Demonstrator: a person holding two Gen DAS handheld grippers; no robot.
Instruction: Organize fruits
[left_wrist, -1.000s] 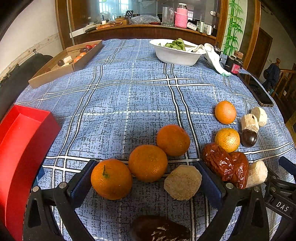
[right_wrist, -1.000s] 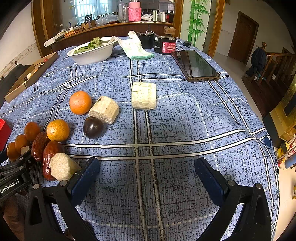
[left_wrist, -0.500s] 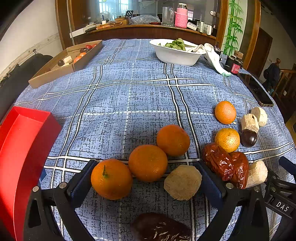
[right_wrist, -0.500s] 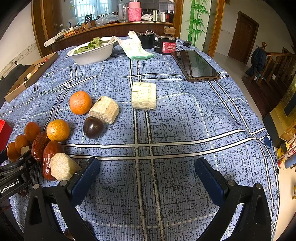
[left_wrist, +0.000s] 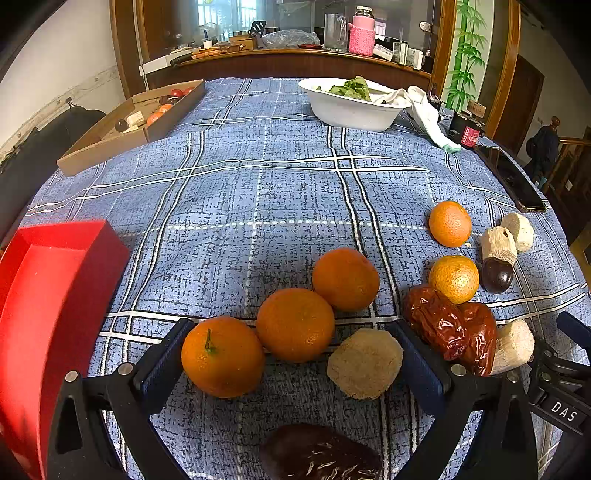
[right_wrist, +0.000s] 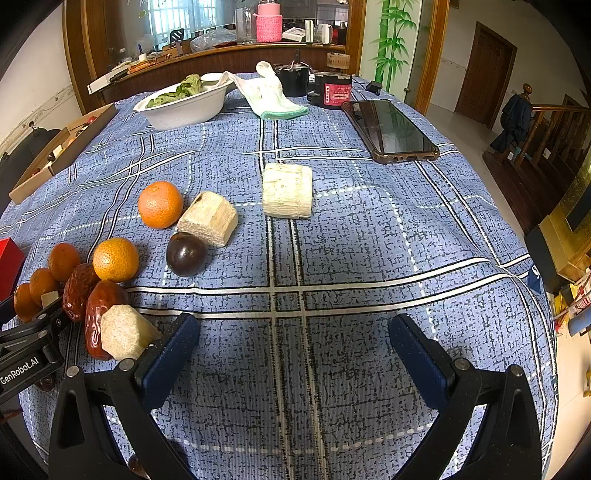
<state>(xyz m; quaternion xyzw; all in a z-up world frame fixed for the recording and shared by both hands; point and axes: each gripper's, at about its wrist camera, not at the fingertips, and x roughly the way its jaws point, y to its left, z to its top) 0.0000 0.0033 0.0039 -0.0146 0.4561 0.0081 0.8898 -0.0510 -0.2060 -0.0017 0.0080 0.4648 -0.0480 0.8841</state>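
Blue tablecloth (left_wrist: 258, 206): plaid, covers the whole table; serves as reference surface for every entry below.
Landmark: stemmed orange (left_wrist: 222, 356), the near orange of a diagonal row of three.
Left gripper (left_wrist: 291, 362): fingers spread wide and released, holding nothing; the stemmed orange sits just inside the left finger, touching or nearly so.
Middle orange (left_wrist: 295, 324): touches the stemmed orange on its far right side.
Far orange (left_wrist: 345, 278): next up the diagonal, touching the middle orange.
Tan round piece (left_wrist: 365, 363): right of the stemmed orange, between the spread fingers, close to the right finger.
Dark fruit (left_wrist: 320, 452): nearer the camera than the stemmed orange, at the bottom edge of the left wrist view.
Red dates (left_wrist: 452, 326): two, well right of the stemmed orange, outside the right finger; a pale cut piece (left_wrist: 513, 345) lies against them.
Small oranges: one (left_wrist: 454, 278) touching the dates, one (left_wrist: 450, 223) farther back.
Red tray (left_wrist: 44, 295): left of the stemmed orange, beside the left finger.
Right gripper (right_wrist: 293, 349): fingers wide apart and empty, over bare cloth, far right of the stemmed orange.
White bowl (left_wrist: 351, 110): far end of the table, holds greens.
Cardboard box (left_wrist: 125, 129): far left edge, small fruits inside.
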